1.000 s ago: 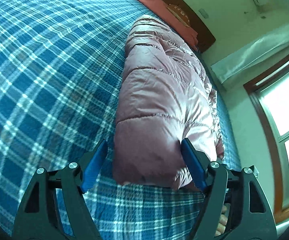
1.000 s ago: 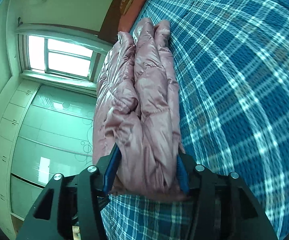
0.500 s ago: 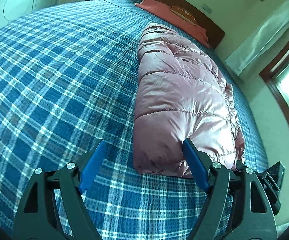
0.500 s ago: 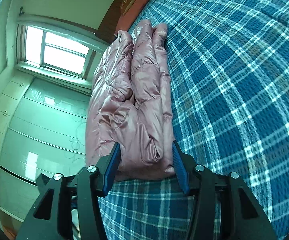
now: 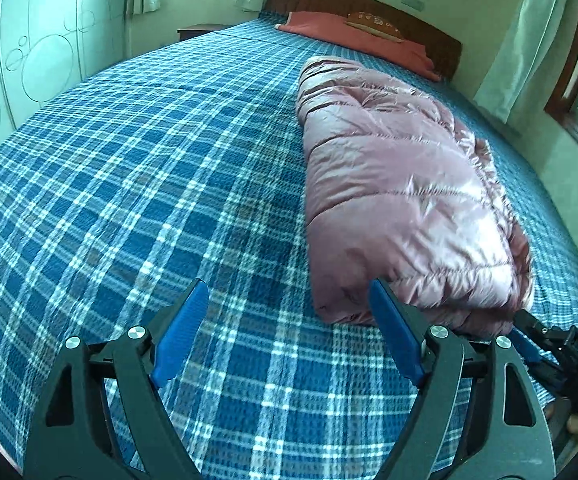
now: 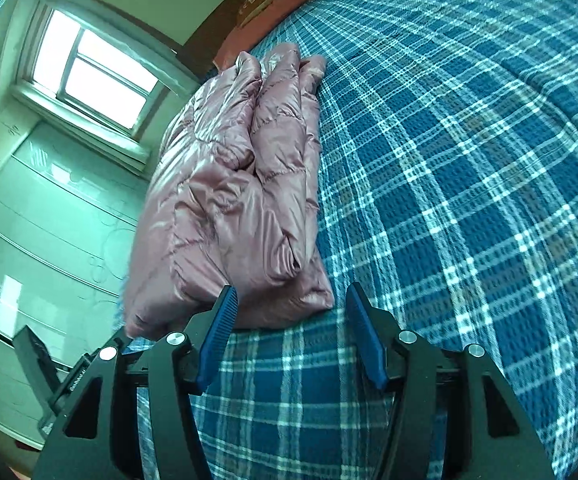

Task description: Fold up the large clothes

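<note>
A shiny pink puffer jacket (image 5: 401,184) lies folded into a long bundle on the blue plaid bedspread (image 5: 149,184). My left gripper (image 5: 289,332) is open and empty, just short of the jacket's near end and a little to its left. The jacket also shows in the right wrist view (image 6: 233,208). My right gripper (image 6: 291,332) is open and empty, a short way back from the jacket's near end. The right gripper's tip shows at the lower right of the left wrist view (image 5: 529,344), beside the jacket's corner.
A red pillow (image 5: 353,36) and a dark wooden headboard (image 5: 369,4) stand at the bed's far end. A pale wardrobe (image 5: 29,40) is on the left, windows (image 6: 93,68) and curtains (image 5: 521,40) along the walls. A nightstand (image 5: 197,32) sits by the bed.
Both grippers let go of the jacket's near end and drew back from it. The left one also swung left, so the jacket now sits to its right. The jacket lies flat.
</note>
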A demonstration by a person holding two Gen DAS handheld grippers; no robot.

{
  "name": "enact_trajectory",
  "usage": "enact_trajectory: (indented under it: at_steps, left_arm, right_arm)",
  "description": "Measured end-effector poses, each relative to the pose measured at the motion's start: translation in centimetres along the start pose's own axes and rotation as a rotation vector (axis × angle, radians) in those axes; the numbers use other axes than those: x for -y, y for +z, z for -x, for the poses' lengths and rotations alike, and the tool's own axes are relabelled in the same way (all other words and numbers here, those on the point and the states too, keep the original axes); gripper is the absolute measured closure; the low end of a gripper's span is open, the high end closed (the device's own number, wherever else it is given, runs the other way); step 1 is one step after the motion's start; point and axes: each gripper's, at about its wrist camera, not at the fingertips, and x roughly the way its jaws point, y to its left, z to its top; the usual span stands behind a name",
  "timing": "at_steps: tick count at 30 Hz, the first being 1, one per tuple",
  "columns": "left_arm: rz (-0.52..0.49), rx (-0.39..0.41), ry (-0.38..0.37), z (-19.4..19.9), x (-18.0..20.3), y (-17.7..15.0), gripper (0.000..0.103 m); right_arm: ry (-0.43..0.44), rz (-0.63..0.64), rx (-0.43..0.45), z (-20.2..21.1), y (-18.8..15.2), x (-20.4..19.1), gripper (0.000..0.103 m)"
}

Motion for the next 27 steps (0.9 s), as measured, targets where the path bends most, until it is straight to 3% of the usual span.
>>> enact_trajectory:
  at_steps: [10,12,16,27]
  left_arm:
    - [-0.048,0.054,0.085,2.0,0.5,-1.2,0.013]
    - [-0.065,0.081,0.094,3.0,0.9,-1.1,0.012]
    - [-0.080,0.125,0.116,4.8,1.7,-0.6,0.010]
    - [-0.117,0.246,0.133,9.9,3.7,0.5,0.005]
  right_arm:
    - [-0.266,0.186,0.025,1.8,-3.3,-3.5,0.046]
    - [-0.317,0.235,0.054,2.7,-3.8,-4.5,0.037]
    - [-0.384,0.319,0.117,4.6,-4.7,-7.2,0.035]
    - [-0.391,0.402,0.218,7.6,-4.1,-12.6,0.031]
